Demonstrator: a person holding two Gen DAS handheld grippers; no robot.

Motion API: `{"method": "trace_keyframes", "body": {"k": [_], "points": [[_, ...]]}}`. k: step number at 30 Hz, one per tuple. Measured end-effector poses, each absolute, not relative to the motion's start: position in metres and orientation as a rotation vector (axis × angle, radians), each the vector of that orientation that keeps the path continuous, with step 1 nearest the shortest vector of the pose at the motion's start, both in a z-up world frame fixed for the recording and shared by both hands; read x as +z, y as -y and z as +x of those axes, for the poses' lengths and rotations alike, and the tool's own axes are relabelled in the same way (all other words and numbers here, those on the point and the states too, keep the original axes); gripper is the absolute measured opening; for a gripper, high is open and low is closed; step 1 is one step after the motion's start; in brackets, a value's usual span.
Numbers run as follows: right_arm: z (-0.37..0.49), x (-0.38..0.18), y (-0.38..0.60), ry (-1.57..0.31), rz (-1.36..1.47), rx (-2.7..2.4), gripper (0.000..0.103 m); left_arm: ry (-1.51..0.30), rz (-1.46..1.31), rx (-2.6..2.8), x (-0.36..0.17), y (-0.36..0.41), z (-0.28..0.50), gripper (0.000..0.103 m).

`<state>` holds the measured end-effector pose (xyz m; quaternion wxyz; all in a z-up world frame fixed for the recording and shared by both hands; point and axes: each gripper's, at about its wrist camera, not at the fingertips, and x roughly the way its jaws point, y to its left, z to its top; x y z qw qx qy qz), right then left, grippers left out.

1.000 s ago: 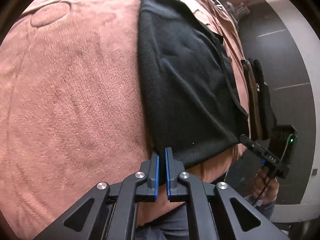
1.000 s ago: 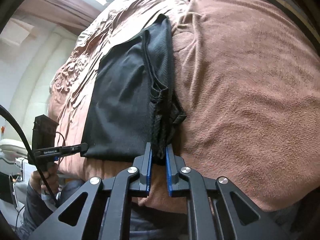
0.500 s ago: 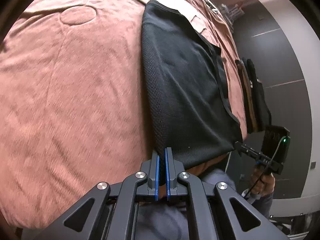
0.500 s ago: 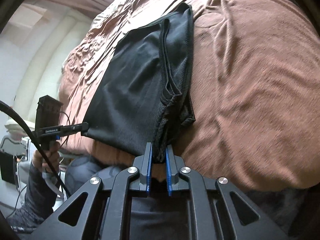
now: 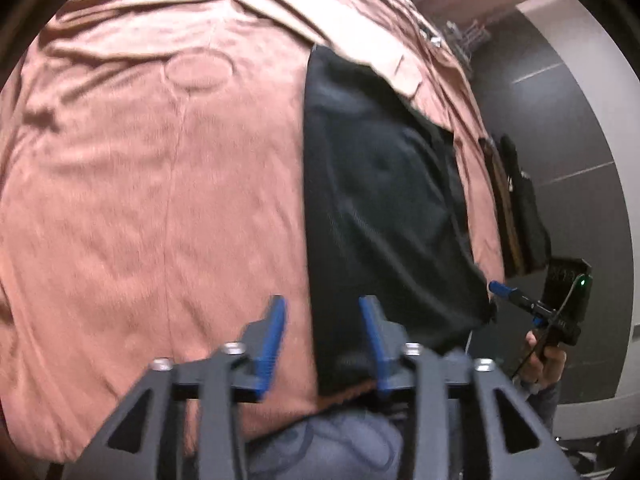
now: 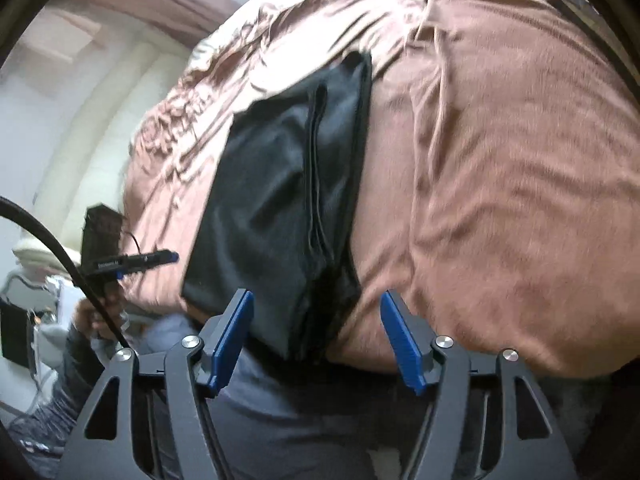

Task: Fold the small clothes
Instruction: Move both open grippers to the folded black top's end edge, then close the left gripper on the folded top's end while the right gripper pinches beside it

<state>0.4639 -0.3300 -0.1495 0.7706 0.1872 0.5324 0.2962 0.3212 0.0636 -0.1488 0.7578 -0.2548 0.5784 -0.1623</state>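
This is a bedroom in a home. A bed (image 5: 152, 208) fills most of both views, covered by a rumpled, plush pinkish-brown blanket (image 6: 520, 168), and a padded cream headboard (image 6: 92, 148) rises at its far end in the right wrist view. Beyond the bed's edge in the left wrist view stands a dark grey panelled wall (image 5: 560, 128).

One black garment (image 5: 384, 208) (folded flat), one brown blanket (image 5: 160, 200), two claws, left claw (image 5: 322, 334), right claw (image 6: 316, 330)

Soft indoor light; motion blur throughout; heavy fisheye bending, dark corners
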Motion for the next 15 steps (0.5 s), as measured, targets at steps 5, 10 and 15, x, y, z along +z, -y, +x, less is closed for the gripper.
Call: {"method": "trace_keyframes", "body": {"k": [5,10,15], "points": [[0.506,-0.153,0.329,-1.142,0.456,0.627,0.064,-1.241,-0.573,-0.368,-0.147,-0.061,0.345,0.049],[0.534,-0.167,0.317,-1.144,0.504,0.633,0.064,-1.247,-0.587,-0.363,-0.156,-0.054,0.372,0.049],[0.558,-0.192,0.305,-1.162,0.531,0.635,0.064,-1.257,-0.603,-0.357,-0.168,-0.053,0.396,0.049]]}}
